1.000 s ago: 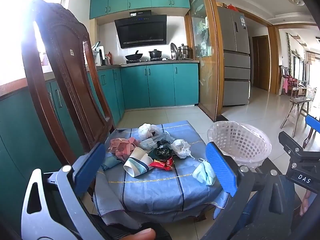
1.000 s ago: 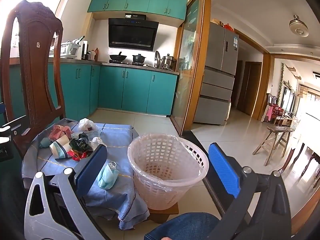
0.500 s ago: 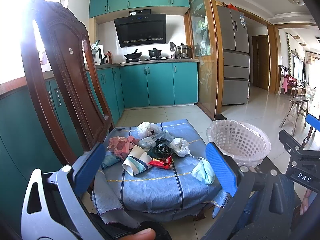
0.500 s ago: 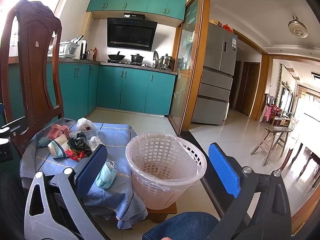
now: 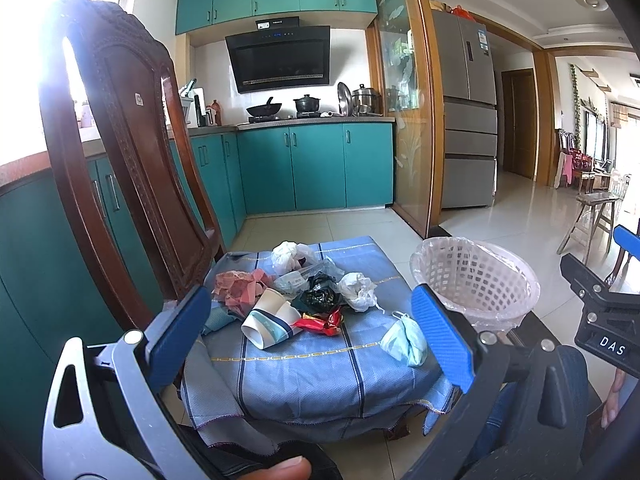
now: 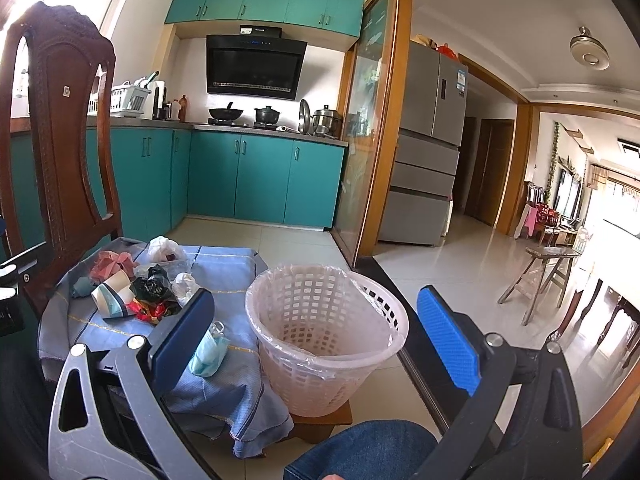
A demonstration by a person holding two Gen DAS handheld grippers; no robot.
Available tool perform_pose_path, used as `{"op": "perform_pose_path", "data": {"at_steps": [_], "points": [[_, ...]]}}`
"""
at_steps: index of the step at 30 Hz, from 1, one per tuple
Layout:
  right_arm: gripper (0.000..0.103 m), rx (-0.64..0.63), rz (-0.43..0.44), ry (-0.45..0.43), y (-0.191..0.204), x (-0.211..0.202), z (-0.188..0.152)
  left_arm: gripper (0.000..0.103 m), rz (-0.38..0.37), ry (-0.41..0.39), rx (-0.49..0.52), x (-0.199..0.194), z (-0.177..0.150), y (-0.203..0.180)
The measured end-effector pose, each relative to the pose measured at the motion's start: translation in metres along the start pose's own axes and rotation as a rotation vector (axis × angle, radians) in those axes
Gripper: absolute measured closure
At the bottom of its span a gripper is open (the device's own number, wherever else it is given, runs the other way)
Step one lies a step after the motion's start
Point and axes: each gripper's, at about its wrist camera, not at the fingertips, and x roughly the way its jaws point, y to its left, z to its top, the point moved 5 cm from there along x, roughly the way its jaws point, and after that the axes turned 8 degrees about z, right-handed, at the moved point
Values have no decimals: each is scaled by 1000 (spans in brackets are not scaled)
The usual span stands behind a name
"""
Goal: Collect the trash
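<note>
teal kitchen cabinets point(image 5: 316, 168) and a steel fridge point(image 6: 428, 152) frame our scene, with a carved wooden chair point(image 5: 120, 152) standing at the left edge of a low stool draped in a blue checked cloth point(image 5: 312, 364). we see the trash heaped toward the cloth's far left corner: a crumpled pink wrapper point(image 5: 240, 286), a white plastic bag point(image 5: 286, 256), a clear wrapper point(image 5: 296, 278), a black bag point(image 5: 320, 296), a wad of white tissue point(image 5: 358, 286), two nested paper cups point(image 5: 268, 318) lying on their side, and a red foil wrapper point(image 5: 320, 322) touching the cups. a folded light blue face mask point(image 5: 404, 340) lies apart from the heap, near the cloth's right edge.

just beside that right edge stands a white lattice basket point(image 6: 324, 332) lined with a clear bag, upright on a small wooden board, and we can see no trash inside it.

our left gripper point(image 5: 308, 338) hangs short of the cloth's near edge, its blue pads spread wide with nothing between them, the heap and mask showing in the gap. our right gripper point(image 6: 320, 342) is likewise spread wide and empty, the basket framed between its fingers; its left pad point(image 6: 180, 336) overlaps the mask point(image 6: 208, 352) in the right wrist view, though we cannot tell whether they touch. denim-clad knees point(image 6: 360, 452) show at the bottom of that view.
</note>
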Motion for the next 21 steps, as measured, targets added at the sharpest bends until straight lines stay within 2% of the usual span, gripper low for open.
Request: {"op": "perform_pose_path", "data": {"at_steps": [21], "points": [[3,5,2,-3,-2,0,-1,3,-1,1,2,0,0,0]]}}
